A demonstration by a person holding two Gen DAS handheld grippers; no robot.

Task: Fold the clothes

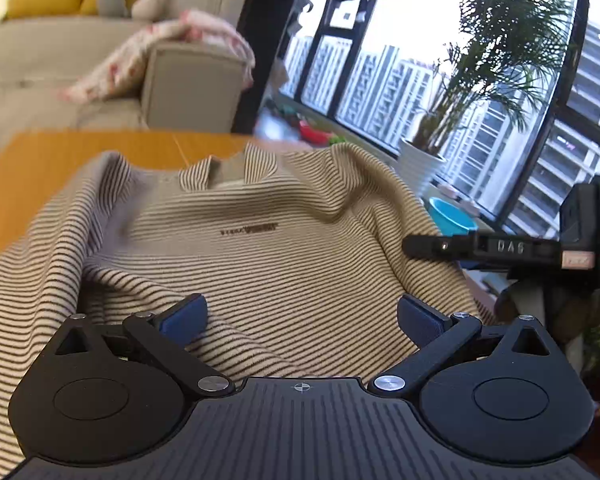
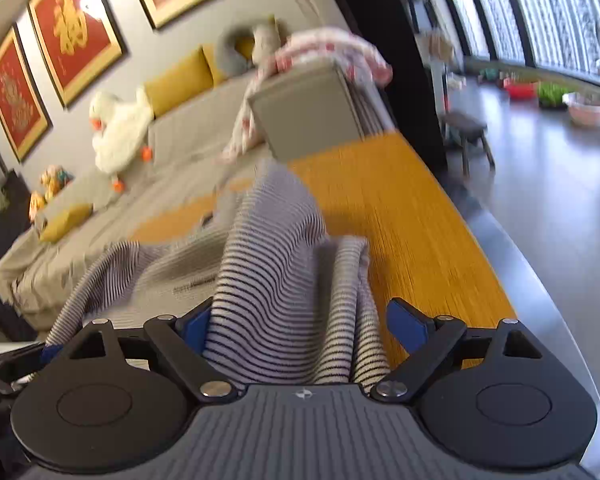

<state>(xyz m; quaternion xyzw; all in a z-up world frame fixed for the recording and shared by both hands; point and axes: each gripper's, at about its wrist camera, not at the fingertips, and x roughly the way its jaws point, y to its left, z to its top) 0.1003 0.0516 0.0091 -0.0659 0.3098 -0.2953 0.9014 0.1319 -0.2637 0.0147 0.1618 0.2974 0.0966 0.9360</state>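
- Left gripper (image 1: 302,320): jaws spread fully wide, nothing pinched; striped cloth lies between and under the blue pads (image 1: 184,318) without being pressed.
- Right gripper (image 2: 300,326): jaws wide apart, a bunched fold of the same garment standing up between them; pads look clear of it, so no hold. It also shows at the right edge of the left wrist view.
- Striped sweater (image 1: 260,248): lies on the orange counter (image 1: 40,168), front up, collar at the far side, one side rucked into loose folds, one edge draping off the counter's near side.
- Handling, as judged: soft knit, light, limp; will sag and slide, not slippery. Best taken at shoulder seams or hem corners.
- Containers: blue basin (image 1: 454,216) on the floor by the window, contents not visible; white pot (image 1: 418,168) holding a palm.
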